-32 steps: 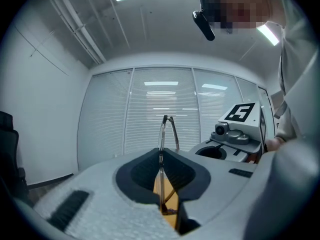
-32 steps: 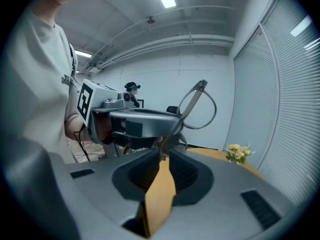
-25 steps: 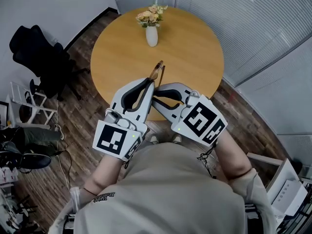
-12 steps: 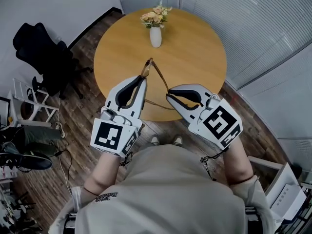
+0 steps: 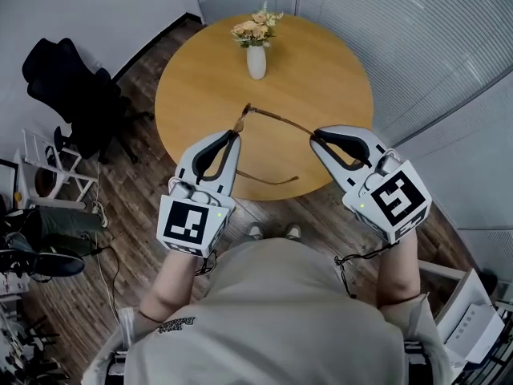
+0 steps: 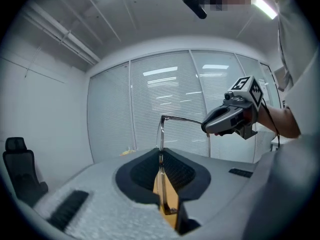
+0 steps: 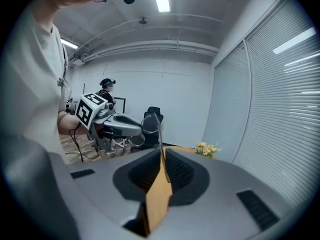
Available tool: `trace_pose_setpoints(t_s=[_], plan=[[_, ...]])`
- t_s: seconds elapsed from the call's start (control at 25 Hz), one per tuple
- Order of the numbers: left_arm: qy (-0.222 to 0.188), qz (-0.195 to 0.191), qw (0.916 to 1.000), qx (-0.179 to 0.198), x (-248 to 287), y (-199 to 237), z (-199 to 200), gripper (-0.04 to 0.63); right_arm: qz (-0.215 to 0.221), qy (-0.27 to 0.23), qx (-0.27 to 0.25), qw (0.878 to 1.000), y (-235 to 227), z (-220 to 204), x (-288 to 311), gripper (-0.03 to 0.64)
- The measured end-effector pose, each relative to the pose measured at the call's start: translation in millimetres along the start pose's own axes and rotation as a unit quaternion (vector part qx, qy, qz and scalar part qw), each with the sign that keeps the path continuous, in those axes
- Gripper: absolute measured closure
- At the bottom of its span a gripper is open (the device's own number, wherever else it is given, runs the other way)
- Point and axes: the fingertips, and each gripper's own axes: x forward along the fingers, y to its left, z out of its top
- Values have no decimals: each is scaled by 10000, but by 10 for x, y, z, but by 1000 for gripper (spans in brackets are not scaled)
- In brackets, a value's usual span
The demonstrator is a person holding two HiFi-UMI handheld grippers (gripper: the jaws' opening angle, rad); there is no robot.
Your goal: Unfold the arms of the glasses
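Over table [image 5: 321, 70], left gripper [image 5: 235, 134] clamps glasses [image 5: 243, 119]; right gripper [image 5: 315, 137] pinches 1 arm [image 5: 280, 120].

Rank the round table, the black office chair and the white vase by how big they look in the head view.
1. round table
2. black office chair, lower and farther from the camera
3. white vase

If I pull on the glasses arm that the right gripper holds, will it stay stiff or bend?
The glasses arm looks like thin wire, spanning unsupported between the left gripper and the right gripper, so it probably flexes slightly. The corner by the left gripper is likely the weak point. The frame seems light, and its other arm hangs free below.
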Motion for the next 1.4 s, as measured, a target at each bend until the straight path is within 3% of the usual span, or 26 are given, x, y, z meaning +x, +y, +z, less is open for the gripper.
trace_pose_setpoints(t_s=[0.2,0.36,0.6,0.92,1.2,1.28,1.4], plan=[[67,42,9999,-108,14,11,-50,555,-33,-50,121,9999,20,-36,16,574],[-40,351,9992,-172,25,180,18,555,-155,-162,138,9997,25,19,39,574],[-303,785,9964,-79,-55,524,262,555,-595,-770,410,9944,-182,330,-117,574],[-837,1258,9885,-26,-295,866,660,555,-1347,-1543,300,9783,-405,817,-512,574],[-1183,1352,9833,300,-518,791,1004,556,-1905,-2147,292,9575,-487,1062,-813,575],[-1190,1298,9842,173,-532,779,966,555,-1927,-2134,338,9572,-488,1045,-818,575],[-1208,1111,9852,-499,-533,790,822,555,-2028,-2114,482,9549,-501,995,-821,580]])
